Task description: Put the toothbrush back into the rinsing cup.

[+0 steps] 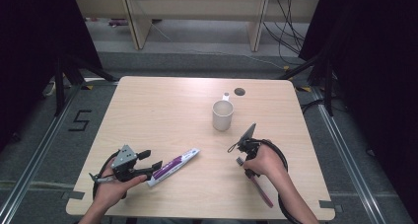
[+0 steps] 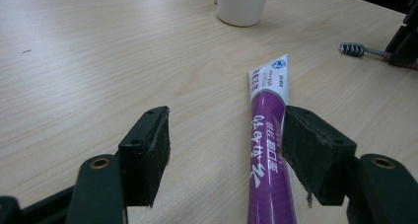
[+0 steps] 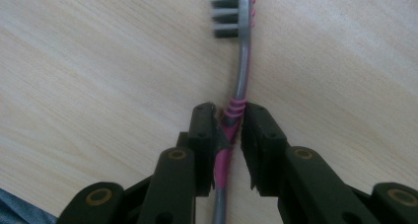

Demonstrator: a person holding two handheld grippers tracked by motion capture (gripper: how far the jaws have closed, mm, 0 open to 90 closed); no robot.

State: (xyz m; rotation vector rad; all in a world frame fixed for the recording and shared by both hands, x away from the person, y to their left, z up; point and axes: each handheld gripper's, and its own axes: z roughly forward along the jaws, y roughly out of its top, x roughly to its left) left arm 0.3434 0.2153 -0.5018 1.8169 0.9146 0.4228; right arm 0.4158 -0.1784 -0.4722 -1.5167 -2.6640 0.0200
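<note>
A pink and grey toothbrush lies on the wooden table at the front right, bristles pointing away. My right gripper points down over it, its pads closed against both sides of the ribbed pink neck. A purple and white toothpaste tube lies at the front left. My left gripper rests low and open there, the tube running beside and partly under its right jaw, apart from the left jaw.
A white mug stands upright past the middle of the table, with a dark round hole behind it. The toothbrush head also lies at the far right in the left gripper view. Dark frame legs and cables surround the table.
</note>
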